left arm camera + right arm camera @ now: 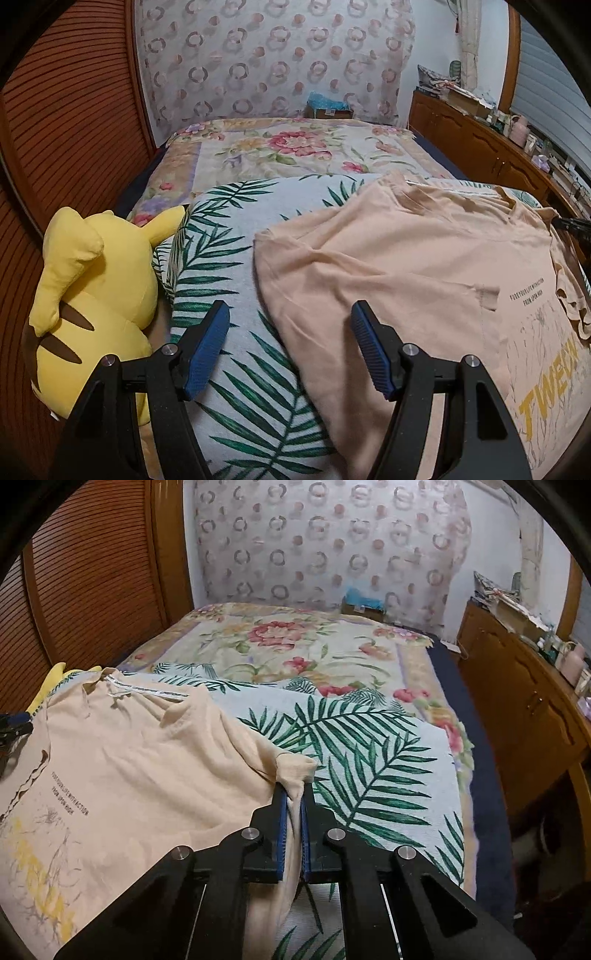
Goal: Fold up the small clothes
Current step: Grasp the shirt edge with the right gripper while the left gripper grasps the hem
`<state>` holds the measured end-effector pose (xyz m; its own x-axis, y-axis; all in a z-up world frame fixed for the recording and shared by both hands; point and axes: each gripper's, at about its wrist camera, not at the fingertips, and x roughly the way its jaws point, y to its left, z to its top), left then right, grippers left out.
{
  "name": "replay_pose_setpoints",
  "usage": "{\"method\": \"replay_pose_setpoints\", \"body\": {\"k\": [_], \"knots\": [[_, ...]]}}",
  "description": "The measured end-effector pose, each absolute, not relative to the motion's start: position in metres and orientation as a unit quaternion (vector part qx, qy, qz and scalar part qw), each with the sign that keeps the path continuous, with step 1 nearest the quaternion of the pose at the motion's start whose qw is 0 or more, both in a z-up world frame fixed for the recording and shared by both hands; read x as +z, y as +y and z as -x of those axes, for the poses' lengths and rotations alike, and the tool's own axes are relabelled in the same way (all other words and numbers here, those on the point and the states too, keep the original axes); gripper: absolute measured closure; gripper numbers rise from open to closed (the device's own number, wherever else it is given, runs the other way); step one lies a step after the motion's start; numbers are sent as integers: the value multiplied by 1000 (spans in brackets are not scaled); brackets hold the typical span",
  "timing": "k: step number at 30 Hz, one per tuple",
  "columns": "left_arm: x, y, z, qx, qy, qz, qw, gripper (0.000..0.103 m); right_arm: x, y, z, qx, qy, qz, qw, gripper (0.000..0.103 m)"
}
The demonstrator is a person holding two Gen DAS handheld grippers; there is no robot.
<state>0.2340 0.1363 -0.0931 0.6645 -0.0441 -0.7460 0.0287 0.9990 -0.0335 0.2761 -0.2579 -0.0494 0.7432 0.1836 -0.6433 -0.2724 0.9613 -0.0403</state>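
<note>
A peach T-shirt (pixel 399 273) with yellow lettering lies spread on a palm-leaf blanket (pixel 229 251). My left gripper (pixel 290 314) hangs open above the shirt's left edge; its blue pads (pixel 208 350) hold nothing. In the right wrist view the same T-shirt (pixel 129 760) fills the left half. My right gripper (pixel 293 794) is shut on a bunched fold of the shirt's right sleeve edge, with cloth squeezed between the blue pads (pixel 282 830). The tip of the right gripper shows at the far right edge of the left wrist view.
A yellow plush toy (pixel 92 295) lies left of the blanket against a slatted wooden wall (pixel 66 129). A floral bedspread (pixel 303 642) covers the bed beyond. A wooden dresser (pixel 524 701) with clutter stands at the right, and a small box (pixel 328 107) sits by the curtain.
</note>
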Motion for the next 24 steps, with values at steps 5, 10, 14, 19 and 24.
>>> {"method": "replay_pose_setpoints", "body": {"k": [5, 10, 14, 19, 24], "knots": [[-94, 148, -242, -23, 417, 28, 908, 46, -45, -259, -272, 117, 337, 70, 931, 75], [-92, 150, -254, -27, 422, 24, 906, 51, -50, -261, -273, 118, 348, 67, 928, 49], [-93, 148, -263, -29, 428, 15, 903, 51, -54, -263, -275, 116, 358, 65, 924, 49], [-95, 147, -268, -30, 432, 11, 901, 51, -60, -265, -281, 120, 367, 62, 921, 49], [-95, 145, -272, -31, 433, 6, 901, 51, -61, -267, -282, 124, 364, 57, 921, 49]]}}
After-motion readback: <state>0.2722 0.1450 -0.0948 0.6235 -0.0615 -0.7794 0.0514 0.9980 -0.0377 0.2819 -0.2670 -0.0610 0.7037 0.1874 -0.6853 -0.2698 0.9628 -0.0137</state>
